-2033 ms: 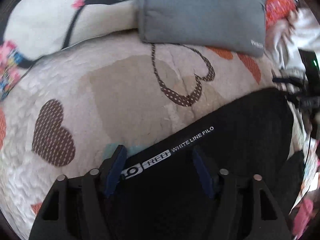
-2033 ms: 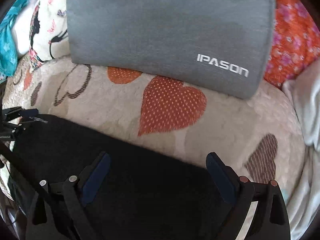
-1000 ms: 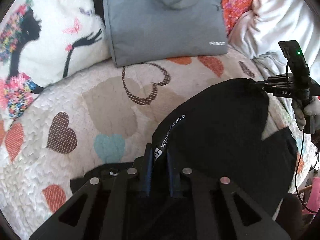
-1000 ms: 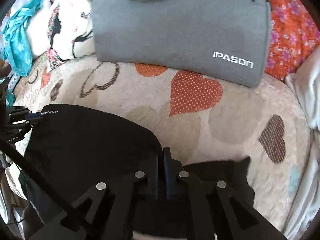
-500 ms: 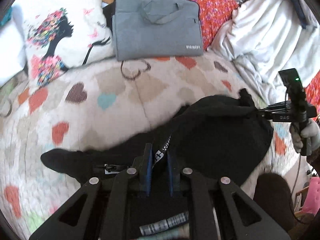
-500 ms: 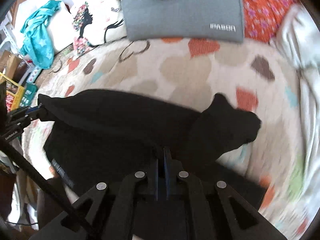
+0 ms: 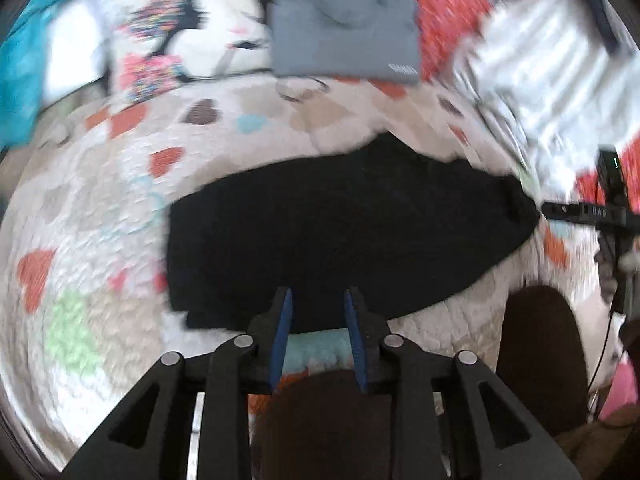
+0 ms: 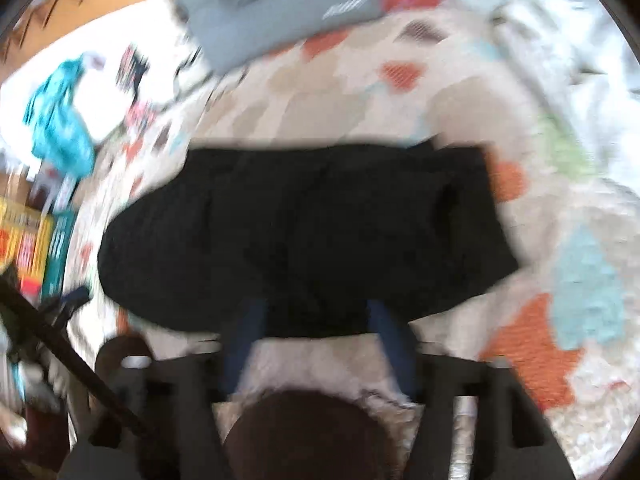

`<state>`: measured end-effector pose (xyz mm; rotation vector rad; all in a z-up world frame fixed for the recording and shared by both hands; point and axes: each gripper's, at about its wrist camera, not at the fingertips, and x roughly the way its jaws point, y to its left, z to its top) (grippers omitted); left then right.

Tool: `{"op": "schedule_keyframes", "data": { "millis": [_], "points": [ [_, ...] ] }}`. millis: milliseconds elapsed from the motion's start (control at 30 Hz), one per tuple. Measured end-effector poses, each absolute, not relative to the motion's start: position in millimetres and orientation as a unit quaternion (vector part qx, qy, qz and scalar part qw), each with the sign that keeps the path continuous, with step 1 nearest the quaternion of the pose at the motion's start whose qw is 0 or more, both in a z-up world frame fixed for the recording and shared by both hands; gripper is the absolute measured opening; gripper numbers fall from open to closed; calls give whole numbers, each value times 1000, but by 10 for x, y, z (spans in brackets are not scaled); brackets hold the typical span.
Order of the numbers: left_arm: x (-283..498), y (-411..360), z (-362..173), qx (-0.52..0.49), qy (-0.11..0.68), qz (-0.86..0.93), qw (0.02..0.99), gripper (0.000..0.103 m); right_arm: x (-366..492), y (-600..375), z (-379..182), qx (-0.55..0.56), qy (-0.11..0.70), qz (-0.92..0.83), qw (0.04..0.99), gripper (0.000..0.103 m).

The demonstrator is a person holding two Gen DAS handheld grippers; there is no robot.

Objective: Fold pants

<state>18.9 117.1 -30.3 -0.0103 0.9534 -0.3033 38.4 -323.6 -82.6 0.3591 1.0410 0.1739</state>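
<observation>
The pants (image 7: 352, 232) are matt black cloth, soft and light-swallowing, lying on a quilted bedspread (image 7: 100, 240) whose cream fabric looks nubbly and stitched, printed with hearts. Toward the bedspread's far edge a grey laptop bag (image 7: 344, 36) shows a flat, felt-like woven finish. Next to it the pillow (image 7: 168, 40) is smooth printed cloth. The left gripper (image 7: 316, 320) is matt black plastic with shiny metal screw heads, and its fingers (image 7: 280, 332) carry dull blue rubbery pads.

left hand-held gripper (image 7: 316, 300) jaws just opening, empty, right hand-held gripper (image 8: 316, 312) jaws opening wide, empty
</observation>
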Motion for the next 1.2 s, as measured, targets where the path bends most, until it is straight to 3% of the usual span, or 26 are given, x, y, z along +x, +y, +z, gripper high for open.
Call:
{"op": "schedule_keyframes", "data": {
  "millis": [133, 367, 400, 433, 467, 767, 833, 1000, 1200],
  "points": [
    [-10, 1525, -241, -59, 449, -96, 886, 33, 520, -3393, -713, 187, 472, 41, 860, 77],
    [-162, 1824, -177, -110, 445, -56, 887, 35, 971, -2984, -880, 93, 490, 14, 867, 77],
    [-159, 1838, -165, -112, 444, -51, 887, 35, 1035, -2933, -954, 83, 503, 14, 860, 64],
    [-156, 1850, -147, -117, 442, -48, 888, 35, 1050, -2918, -1024, 82, 511, 16, 855, 26],
    [-157, 1863, -126, -124, 439, -47, 889, 35, 1060, -2933, -1058, 87, 518, 18, 851, 15],
    [-63, 1901, -219, -161, 443, -49, 881, 35, 577, -4039, -1166, 210, 503, -72, 836, 16],
    [-51, 1886, -251, -166, 448, -49, 877, 35, 476, -4225, -1240, 247, 498, -81, 827, 38],
    [-43, 1919, -288, -169, 452, -39, 875, 42, 262, -4450, -1181, 281, 476, -112, 826, 49],
    [-18, 1978, -350, -190, 452, -39, 871, 42, 112, -4465, -789, 272, 433, -136, 848, 52]
  ]
}}
